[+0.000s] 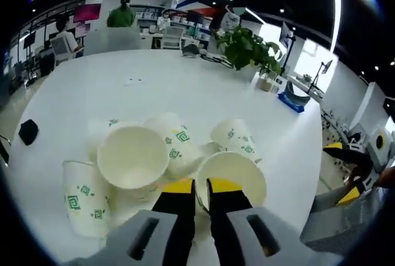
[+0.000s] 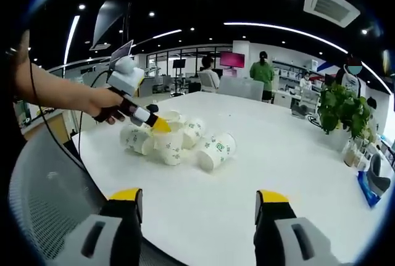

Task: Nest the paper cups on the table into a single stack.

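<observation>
Several white paper cups with green marks lie in a heap on the white table [image 1: 154, 87]. One cup [image 1: 86, 204] stands at the left, and another [image 1: 133, 158] lies with its mouth toward me. My left gripper [image 1: 201, 187] has its yellow-tipped jaws nearly together on the near rim of a wide-mouthed cup [image 1: 237, 170]. In the right gripper view the heap [image 2: 173, 142] sits at the table's left end, with one cup [image 2: 216, 150] lying apart on its side. A hand [image 2: 102, 102] holds the left gripper [image 2: 160, 125] over the heap. My right gripper [image 2: 199, 199] is open, well short of the cups.
A potted plant [image 1: 250, 47] stands at the table's far side, also seen as the plant [image 2: 342, 112] at the right. A small black object [image 1: 28, 131] lies near the left edge. A grey mesh chair [image 2: 43, 186] stands by the table. People sit and stand at the back.
</observation>
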